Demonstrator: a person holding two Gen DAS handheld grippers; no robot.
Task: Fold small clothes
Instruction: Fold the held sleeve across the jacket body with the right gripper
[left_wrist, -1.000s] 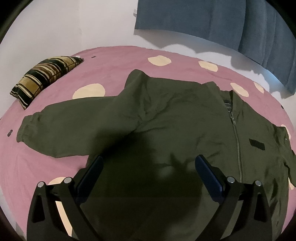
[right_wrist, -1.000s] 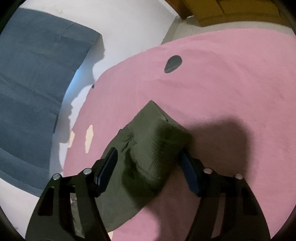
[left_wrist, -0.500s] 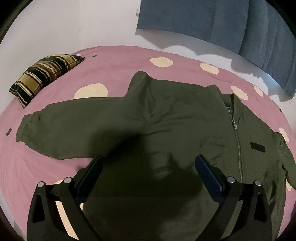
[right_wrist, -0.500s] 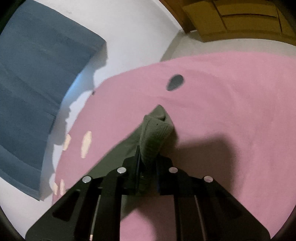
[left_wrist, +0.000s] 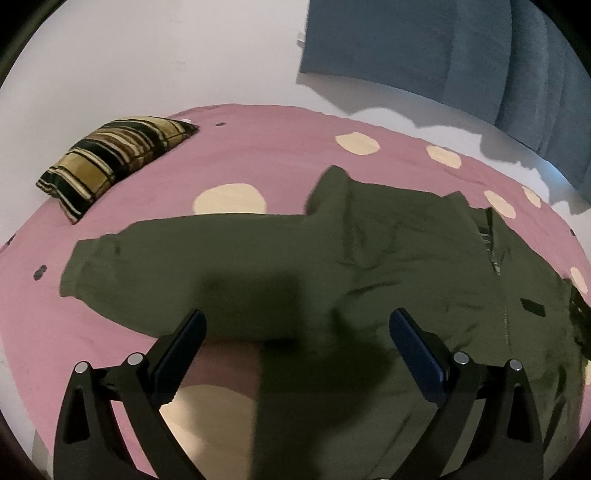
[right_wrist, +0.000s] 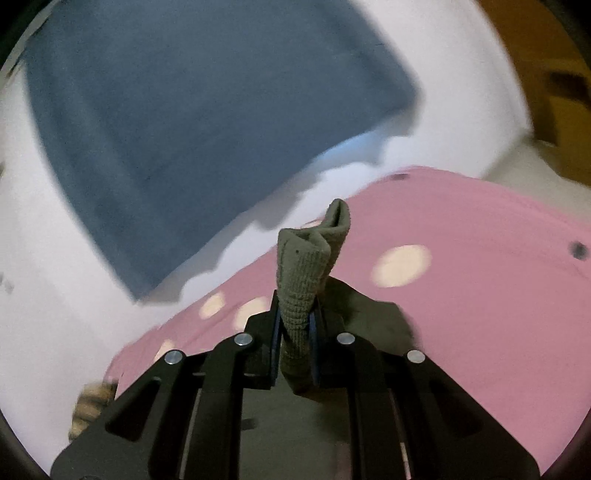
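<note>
An olive-green zip jacket (left_wrist: 388, 266) lies spread on the pink spotted bed cover (left_wrist: 258, 166), its left sleeve (left_wrist: 155, 258) stretched out to the left. My left gripper (left_wrist: 295, 332) hovers above the jacket near that sleeve's armpit, open and holding nothing. In the right wrist view my right gripper (right_wrist: 295, 332) is shut on the ribbed cuff (right_wrist: 306, 266) of the other sleeve, lifted off the bed; the cuff sticks up between the pads and the rest of the sleeve (right_wrist: 369, 314) hangs below.
A striped black-and-yellow pillow (left_wrist: 114, 155) lies at the far left of the bed. A blue curtain (left_wrist: 461, 48) hangs on the white wall behind. A wooden door or cupboard (right_wrist: 546, 74) stands far right. Bare pink cover (right_wrist: 480, 295) stretches to the right.
My right gripper closed on the cuff, then rose and rolled, carrying it off the bed. The left gripper drifted left, from over the jacket body towards the left sleeve.
</note>
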